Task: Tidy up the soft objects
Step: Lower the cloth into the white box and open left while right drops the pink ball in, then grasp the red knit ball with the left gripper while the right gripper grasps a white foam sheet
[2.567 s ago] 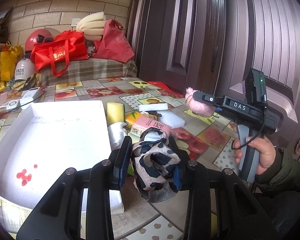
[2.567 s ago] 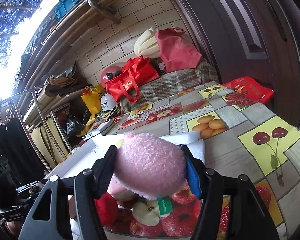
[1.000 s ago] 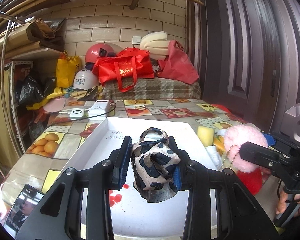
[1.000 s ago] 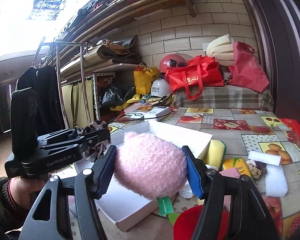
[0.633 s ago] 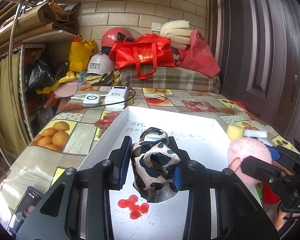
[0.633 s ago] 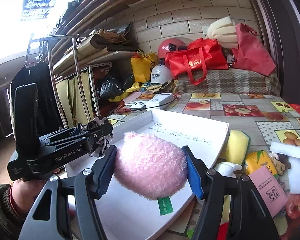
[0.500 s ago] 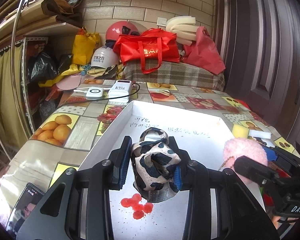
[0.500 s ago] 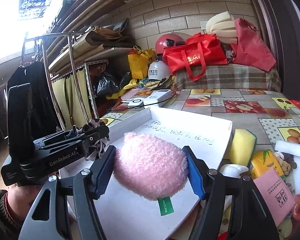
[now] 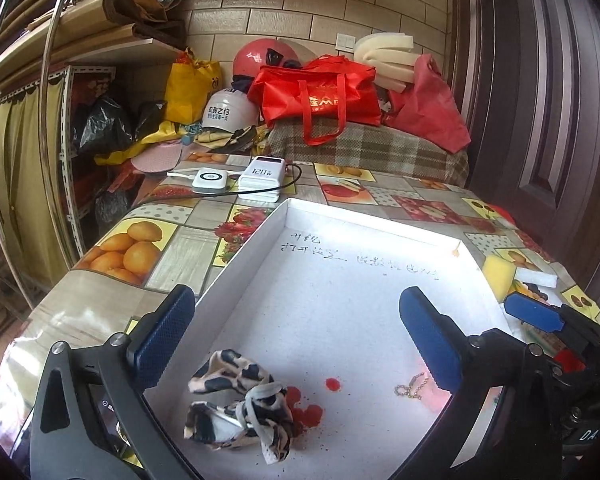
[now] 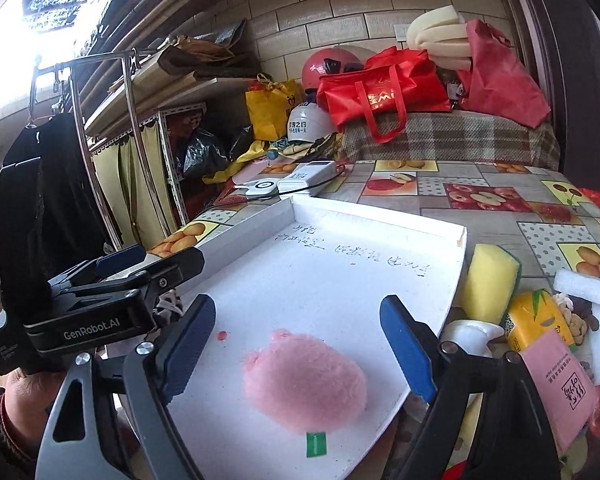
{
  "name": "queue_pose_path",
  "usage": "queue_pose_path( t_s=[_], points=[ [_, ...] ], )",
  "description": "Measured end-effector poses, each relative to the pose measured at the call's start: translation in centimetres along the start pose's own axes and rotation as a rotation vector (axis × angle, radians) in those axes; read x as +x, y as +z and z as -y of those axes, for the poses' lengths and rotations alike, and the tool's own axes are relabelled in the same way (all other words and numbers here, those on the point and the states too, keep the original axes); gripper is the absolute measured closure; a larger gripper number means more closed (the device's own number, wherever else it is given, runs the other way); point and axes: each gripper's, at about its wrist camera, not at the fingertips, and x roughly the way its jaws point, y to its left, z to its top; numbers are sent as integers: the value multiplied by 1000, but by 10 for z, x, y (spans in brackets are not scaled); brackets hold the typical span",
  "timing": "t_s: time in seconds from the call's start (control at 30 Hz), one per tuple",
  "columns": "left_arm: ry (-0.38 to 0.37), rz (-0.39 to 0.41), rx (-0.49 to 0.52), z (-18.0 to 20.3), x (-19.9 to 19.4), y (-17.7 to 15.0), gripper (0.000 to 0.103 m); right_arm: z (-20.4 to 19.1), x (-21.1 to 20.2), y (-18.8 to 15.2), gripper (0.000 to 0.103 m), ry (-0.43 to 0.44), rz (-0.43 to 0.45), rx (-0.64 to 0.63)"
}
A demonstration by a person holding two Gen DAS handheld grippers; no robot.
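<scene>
A black-and-cream spotted scrunchie [image 9: 240, 408] lies on the floor of the white box lid [image 9: 364, 280], near its front left. My left gripper [image 9: 296, 340] is open and empty just above it. A pink fluffy pompom [image 10: 306, 392] with a green tag lies in the same white box lid [image 10: 340, 272] near the front. My right gripper [image 10: 296, 340] is open and empty above it. The left gripper also shows in the right wrist view [image 10: 148, 264], at the left. The pompom's bead chain [image 9: 410, 386] shows beside the left gripper's right finger.
To the right of the lid lie a yellow sponge [image 10: 488, 280], white foam blocks [image 10: 586, 284], a yellow packet [image 10: 540, 320] and a pink card [image 10: 556, 376]. Power banks with a cable [image 9: 260, 178] sit behind the lid. Red bags [image 9: 320, 96] and helmets stand at the back.
Both grippers have opened. The scrunchie dropped from the left one and the pink pompom from the right one; both now lie in the white lid.
</scene>
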Motion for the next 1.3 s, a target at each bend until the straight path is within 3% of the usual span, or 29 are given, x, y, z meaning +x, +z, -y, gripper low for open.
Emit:
queue_pose_path(
  t_s=[0.23, 0.3, 0.33, 0.73, 0.97, 1.17, 1.23, 1.3],
  points=[
    [6, 12, -38, -9, -2, 0, 0, -11, -8, 1, 15, -9, 43, -55],
    [6, 14, -47, -10, -3, 0, 0, -14, -11, 0, 11, -14, 54, -74],
    [6, 16, -49, -11, -3, 0, 0, -15, -11, 0, 0, -14, 56, -82],
    [-1, 85, 14, 1, -17, 0, 0, -6, -23, -3, 0, -3, 71, -55],
    [-12, 114, 25, 3, -23, -1, 0, 17, -59, -5, 0, -20, 204, 31],
    [-35, 135, 63, 13, -29, -3, 0, 63, -125, -10, 0, -125, 437, 112],
    [-70, 142, 89, 22, -33, -5, 0, 85, -140, -10, 0, -198, 457, 156],
    [-136, 135, 104, 31, -37, -7, 0, 105, -145, -7, 0, -275, 414, 189]
  ],
)
